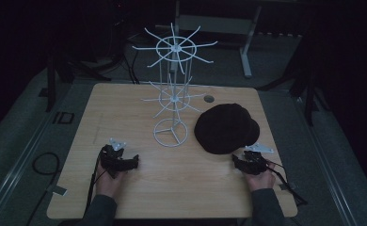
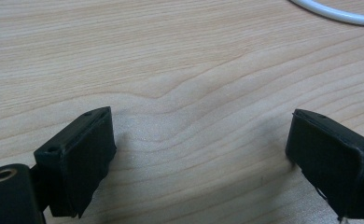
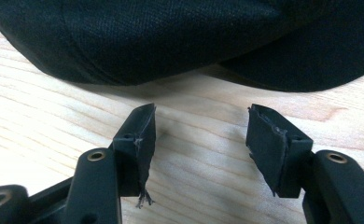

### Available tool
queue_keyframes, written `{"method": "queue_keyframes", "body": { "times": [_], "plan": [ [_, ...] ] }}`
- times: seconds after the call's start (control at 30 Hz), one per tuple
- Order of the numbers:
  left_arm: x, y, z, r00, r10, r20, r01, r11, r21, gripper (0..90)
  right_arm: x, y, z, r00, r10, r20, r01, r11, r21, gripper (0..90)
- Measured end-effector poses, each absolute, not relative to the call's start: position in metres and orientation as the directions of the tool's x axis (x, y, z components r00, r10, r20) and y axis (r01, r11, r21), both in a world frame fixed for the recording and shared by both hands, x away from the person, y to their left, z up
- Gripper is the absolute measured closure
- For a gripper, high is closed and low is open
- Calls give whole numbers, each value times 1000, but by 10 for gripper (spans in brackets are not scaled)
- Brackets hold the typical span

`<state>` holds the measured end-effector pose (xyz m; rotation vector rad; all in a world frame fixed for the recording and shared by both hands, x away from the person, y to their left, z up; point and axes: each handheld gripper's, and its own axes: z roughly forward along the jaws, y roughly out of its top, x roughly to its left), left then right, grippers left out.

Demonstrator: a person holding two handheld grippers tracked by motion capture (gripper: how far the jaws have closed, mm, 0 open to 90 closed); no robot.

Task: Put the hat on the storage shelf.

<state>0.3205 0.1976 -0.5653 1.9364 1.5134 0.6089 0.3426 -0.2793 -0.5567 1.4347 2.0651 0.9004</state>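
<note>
A black cap [image 1: 227, 128] lies flat on the wooden table [image 1: 125, 108], right of centre. A white wire rack [image 1: 174, 94] with two tiers of spokes stands on its ring base at the table's middle. My right gripper [image 1: 238, 160] rests on the table just in front of the cap, held by a hand. In the right gripper view its jaws stand open [image 3: 201, 126] with bare wood between them, and the cap's edge [image 3: 171, 42] lies just beyond the tips. My left gripper [image 1: 133, 160] rests near the front left, open [image 2: 201, 140] over bare wood.
The rack's white base ring [image 2: 339, 14] shows at the top right of the left gripper view. A round grommet hole [image 1: 209, 99] sits near the table's back edge. Cables trail from both grippers off the front edge. Dark floor and table legs lie beyond.
</note>
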Motion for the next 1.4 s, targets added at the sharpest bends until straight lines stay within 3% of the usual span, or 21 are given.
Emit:
{"method": "queue_keyframes", "body": {
  "times": [0.23, 0.47, 0.77, 1.03, 1.4],
  "plan": [
    [320, 198, -565, 245, 970, -7, 694, -170, 699, 86, 347, -276, -552, -350, 937, -10, 668, 258, 698, 427],
    [320, 198, -565, 244, 970, -8, 694, -169, 699, 86, 355, -271, -539, -408, 913, -26, 728, 342, 595, 473],
    [320, 197, -565, 242, 970, -10, 694, -167, 700, 87, 360, -267, -506, -455, 889, -39, 737, 401, 544, 460],
    [320, 197, -565, 244, 970, -9, 694, -168, 700, 87, 390, -281, -476, -364, 932, 5, 781, 302, 547, 444],
    [320, 197, -565, 247, 969, -8, 692, -171, 701, 87, 418, -287, -475, -322, 947, 12, 800, 265, 538, 443]
  ]
}}
